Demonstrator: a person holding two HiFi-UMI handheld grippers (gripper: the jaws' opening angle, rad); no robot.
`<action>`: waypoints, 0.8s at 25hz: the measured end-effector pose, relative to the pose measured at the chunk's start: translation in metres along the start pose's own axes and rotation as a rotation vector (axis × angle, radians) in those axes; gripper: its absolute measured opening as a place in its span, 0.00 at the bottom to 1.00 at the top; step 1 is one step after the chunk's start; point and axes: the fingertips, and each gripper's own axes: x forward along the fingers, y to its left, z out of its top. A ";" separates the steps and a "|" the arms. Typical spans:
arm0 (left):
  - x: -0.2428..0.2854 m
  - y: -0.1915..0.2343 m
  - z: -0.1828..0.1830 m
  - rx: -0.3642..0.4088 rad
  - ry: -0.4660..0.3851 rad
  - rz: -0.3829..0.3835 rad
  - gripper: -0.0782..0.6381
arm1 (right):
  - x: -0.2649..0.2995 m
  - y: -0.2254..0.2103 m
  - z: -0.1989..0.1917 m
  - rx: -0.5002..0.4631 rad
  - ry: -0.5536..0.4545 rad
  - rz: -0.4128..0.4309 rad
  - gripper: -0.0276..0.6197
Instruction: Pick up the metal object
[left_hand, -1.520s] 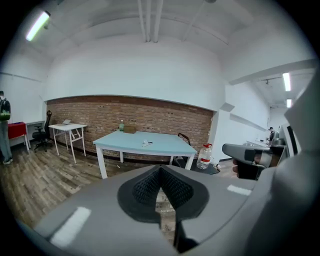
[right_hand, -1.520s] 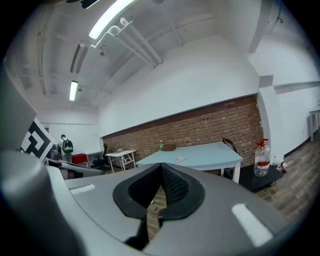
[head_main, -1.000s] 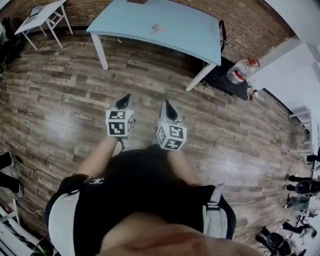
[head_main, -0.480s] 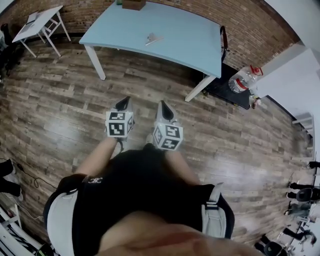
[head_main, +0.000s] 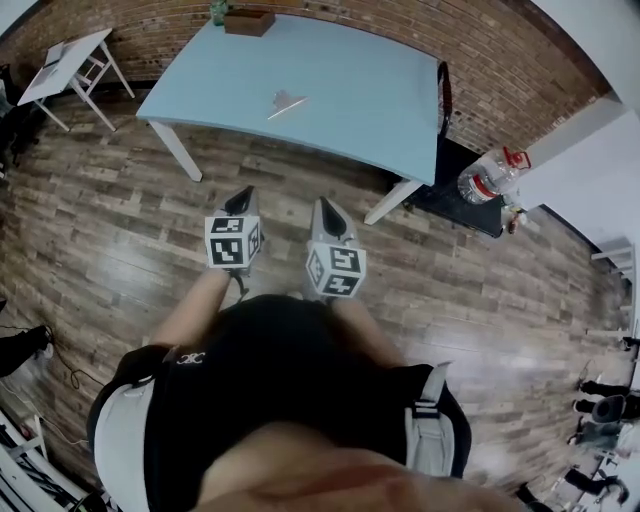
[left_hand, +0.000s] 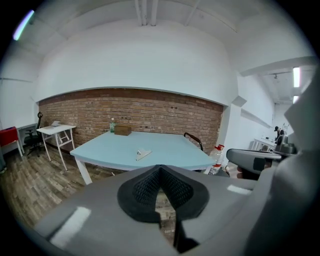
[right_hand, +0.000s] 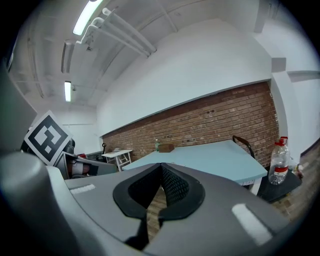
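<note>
Left gripper (head_main: 246, 196) and right gripper (head_main: 327, 208) are closed and empty; the metal object (head_main: 285, 102) lies on the table (head_main: 390, 90) at 12 o'clock, well apart, so close in before opening jaws.

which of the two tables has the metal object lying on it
The big light-blue table straight ahead: the metal object lies on its top. The small white table, off left by the brick wall, does not carry it.
</note>
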 end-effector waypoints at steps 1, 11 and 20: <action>0.009 -0.003 0.004 -0.002 0.001 0.005 0.11 | 0.007 -0.008 0.003 0.002 0.001 0.006 0.06; 0.057 -0.010 0.016 -0.032 0.030 0.046 0.11 | 0.052 -0.042 0.006 0.008 0.038 0.062 0.06; 0.094 -0.003 0.017 -0.026 0.062 0.031 0.11 | 0.080 -0.059 0.001 0.017 0.062 0.042 0.06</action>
